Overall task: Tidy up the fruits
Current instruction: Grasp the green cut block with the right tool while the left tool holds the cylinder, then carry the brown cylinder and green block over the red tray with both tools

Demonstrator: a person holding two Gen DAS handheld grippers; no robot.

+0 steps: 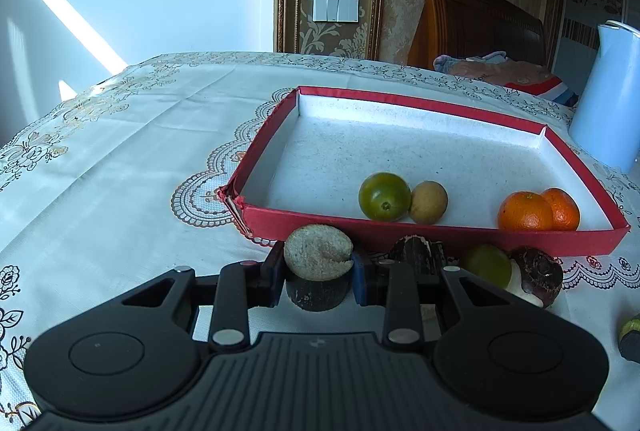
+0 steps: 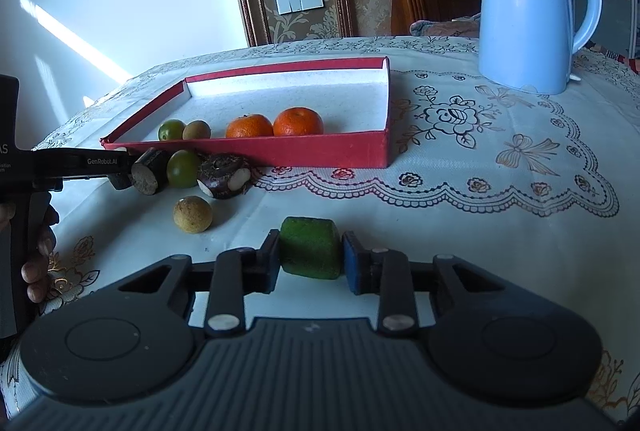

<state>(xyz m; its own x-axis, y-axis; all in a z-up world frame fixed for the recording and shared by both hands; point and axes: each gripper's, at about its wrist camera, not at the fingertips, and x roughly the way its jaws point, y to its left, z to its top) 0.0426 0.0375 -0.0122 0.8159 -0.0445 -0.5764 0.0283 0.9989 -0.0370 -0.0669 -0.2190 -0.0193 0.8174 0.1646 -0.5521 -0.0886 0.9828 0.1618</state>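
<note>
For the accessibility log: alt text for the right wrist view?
The right gripper is shut on a green cube-shaped piece above a white patterned tablecloth. Beyond, a red tray holds two oranges and two small fruits; at left the left gripper grips a dark cut cylinder. A blue kettle stands behind.

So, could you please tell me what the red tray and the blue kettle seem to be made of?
Red tray: probably cardboard with a matte red covering and a white lining; its near left corner is torn and frayed like paper. Blue kettle: apparently smooth plastic with a soft sheen, moulded handle and a printed logo; any metal inside is not visible.
</note>
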